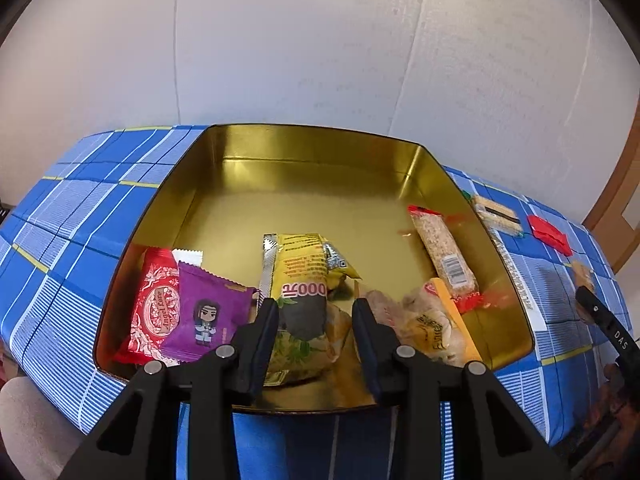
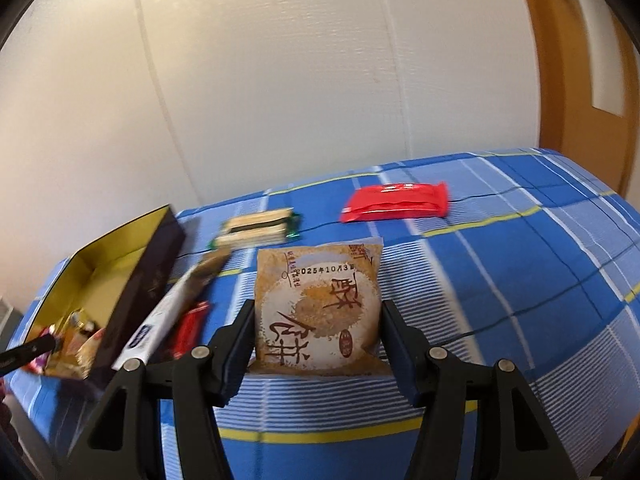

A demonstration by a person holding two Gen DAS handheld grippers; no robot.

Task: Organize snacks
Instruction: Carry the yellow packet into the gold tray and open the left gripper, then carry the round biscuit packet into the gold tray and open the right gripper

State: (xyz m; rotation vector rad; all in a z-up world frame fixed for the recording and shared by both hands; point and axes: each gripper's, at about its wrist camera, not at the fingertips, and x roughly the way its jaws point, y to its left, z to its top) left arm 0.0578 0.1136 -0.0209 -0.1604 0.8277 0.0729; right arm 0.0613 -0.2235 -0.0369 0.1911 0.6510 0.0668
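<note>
A gold-lined tin box (image 1: 304,152) sits on the blue plaid cloth and holds several snack packets: a red one (image 1: 154,308), a purple one (image 1: 208,312), a yellow one (image 1: 300,280), an oat bar (image 1: 444,252) and pale pastry packs (image 1: 432,328). My left gripper (image 1: 316,312) is open over the box's near edge, above the yellow packet. In the right wrist view, my right gripper (image 2: 318,320) is open around a tan pastry packet (image 2: 318,304) lying on the cloth; the jaws stand at its sides, contact unclear.
A red packet (image 2: 396,202) and a green-edged cracker pack (image 2: 256,230) lie on the cloth (image 2: 520,280) behind the pastry. The box (image 2: 140,280) stands to the left, with a white-and-brown packet (image 2: 176,304) and a small red packet (image 2: 188,328) beside it. A wooden door (image 2: 580,60) is at right.
</note>
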